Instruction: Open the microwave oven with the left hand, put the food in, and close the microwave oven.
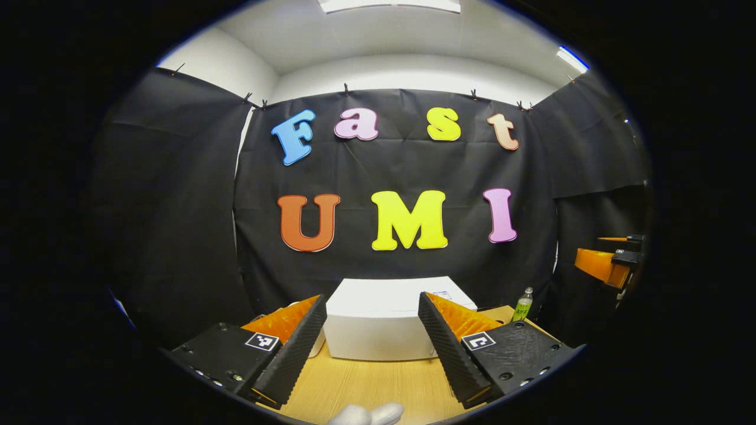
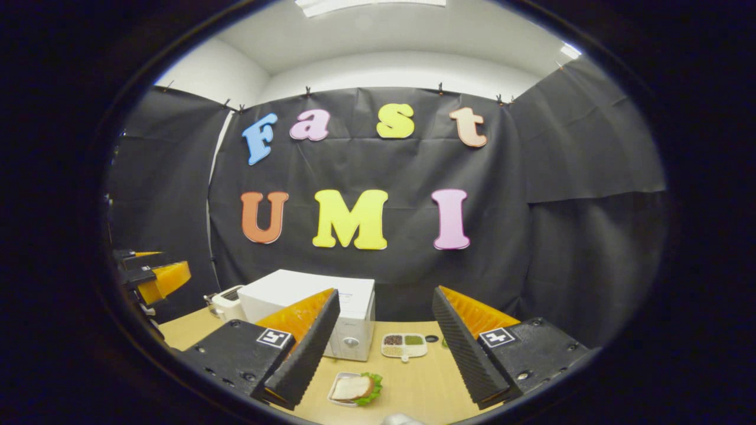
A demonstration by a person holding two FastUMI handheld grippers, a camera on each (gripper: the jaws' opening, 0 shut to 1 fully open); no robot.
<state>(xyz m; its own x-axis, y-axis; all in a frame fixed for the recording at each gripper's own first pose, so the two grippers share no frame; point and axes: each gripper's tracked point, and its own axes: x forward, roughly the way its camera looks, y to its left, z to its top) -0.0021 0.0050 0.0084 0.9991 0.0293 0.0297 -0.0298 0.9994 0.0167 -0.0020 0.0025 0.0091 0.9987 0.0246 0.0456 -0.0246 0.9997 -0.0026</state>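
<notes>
Writing: a small label sits on the top of the white microwave oven (image 1: pixel 384 319) near its right rear corner, too small to read; the bottle's label is likewise illegible. Square coded markers sit on both hand-held grippers' finger mounts.

Left hand-held gripper (image 1: pixel 372 336): released, fingers spread wide, nothing between them, held above the wooden table (image 1: pixel 366 383) and facing the microwave oven, whose door appears closed.

Right hand-held gripper (image 2: pixel 384 336): released, fingers wide apart, empty, held above the table's right part.

Microwave oven: toward the table's back edge, with a round knob on its front right panel.

Food: a small white tray (image 2: pixel 354 389) holding a slice of bread on green lettuce, on the table just in front of the oven's right front corner, apart from it.

Other items: a white divided dish (image 2: pixel 404 345) with dark, green and pale contents, to the right of the oven; a white toaster (image 2: pixel 224 304) at the oven's left; a green drink bottle (image 1: pixel 522 304) upright near the back right corner.
</notes>
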